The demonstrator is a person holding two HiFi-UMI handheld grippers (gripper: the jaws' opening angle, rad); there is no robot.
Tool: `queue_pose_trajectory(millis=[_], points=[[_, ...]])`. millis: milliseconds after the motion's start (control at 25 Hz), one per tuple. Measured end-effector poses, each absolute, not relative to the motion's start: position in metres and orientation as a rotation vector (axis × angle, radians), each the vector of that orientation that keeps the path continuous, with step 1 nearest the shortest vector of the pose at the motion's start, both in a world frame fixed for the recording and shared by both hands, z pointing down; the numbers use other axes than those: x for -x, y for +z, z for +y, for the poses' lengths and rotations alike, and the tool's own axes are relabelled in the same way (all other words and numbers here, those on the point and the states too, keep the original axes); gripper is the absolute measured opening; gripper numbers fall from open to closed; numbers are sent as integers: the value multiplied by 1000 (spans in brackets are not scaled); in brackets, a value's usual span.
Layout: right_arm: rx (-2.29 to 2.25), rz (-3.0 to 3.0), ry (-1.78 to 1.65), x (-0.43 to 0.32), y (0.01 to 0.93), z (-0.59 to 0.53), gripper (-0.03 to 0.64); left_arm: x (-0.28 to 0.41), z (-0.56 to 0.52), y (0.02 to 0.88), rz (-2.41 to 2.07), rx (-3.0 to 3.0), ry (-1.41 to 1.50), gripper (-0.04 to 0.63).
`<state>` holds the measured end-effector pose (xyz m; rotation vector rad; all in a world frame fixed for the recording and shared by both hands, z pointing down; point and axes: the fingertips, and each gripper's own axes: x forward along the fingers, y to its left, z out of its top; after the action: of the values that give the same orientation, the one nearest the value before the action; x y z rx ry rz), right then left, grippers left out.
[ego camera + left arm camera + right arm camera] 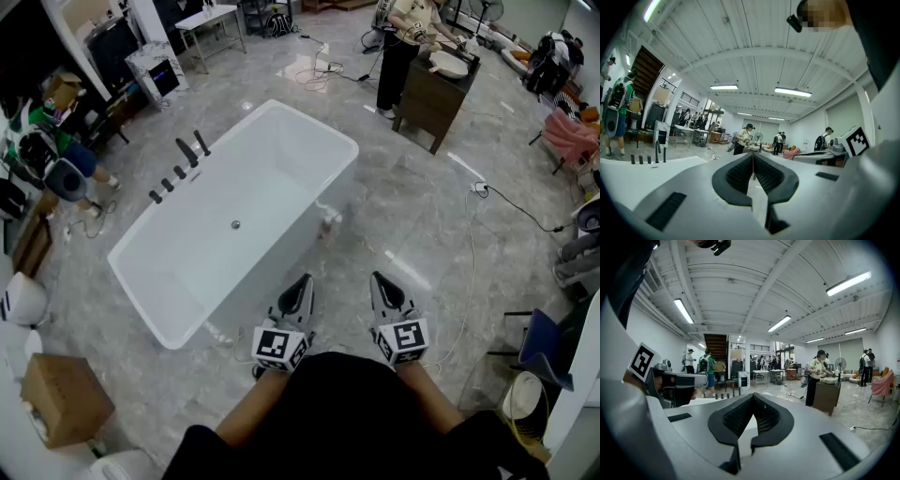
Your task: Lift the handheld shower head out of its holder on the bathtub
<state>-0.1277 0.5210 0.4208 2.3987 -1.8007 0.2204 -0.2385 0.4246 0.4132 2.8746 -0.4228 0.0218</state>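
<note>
1. A grey marbled floor (412, 225) fills a wide, strip-lit hall, seen from the head view looking steeply down.
2. A white freestanding bathtub (281, 159) stands at an angle in the middle of the floor, its basin bare apart from a small round drain (235, 224).
3. A dark cabinet (433, 103) with a pale basin on top stands beyond the tub at upper right, and a person (401, 47) is standing at it.
4. A cardboard box (58, 398) sits on the floor at lower left, well apart from the tub.
5. The left tongs (302, 281) and right tongs (378, 279) are held side by side over the floor, just off the tub's near long side, each carrying a marker cube at its rear. The left pair is the closer to the tub.
6. In its own view the left tongs (753, 155) show both jaws pressed together with nothing between them. The right tongs (752, 395) are likewise fully closed and empty.
7. A row of black fittings (178, 173) lines the tub's far long rim.
8. The handheld shower head (201, 142) stands upright at the far end of that row, still seated on the rim. It lies across the full width of the basin from both tongs, well apart from them and up and to the left of them in the head view. From the left gripper view it (664, 153) shows small at the far left.
</note>
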Motion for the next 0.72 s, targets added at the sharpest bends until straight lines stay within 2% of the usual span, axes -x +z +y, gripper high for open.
queue_pose_trajectory(millis=[280, 720], points=[[-2520, -1802, 262, 112, 408, 526, -2, 231, 428, 413, -411, -2874, 6, 5], [-2440, -1830, 256, 116, 422, 535, 0, 232, 437, 418, -413, -2891, 14, 5]])
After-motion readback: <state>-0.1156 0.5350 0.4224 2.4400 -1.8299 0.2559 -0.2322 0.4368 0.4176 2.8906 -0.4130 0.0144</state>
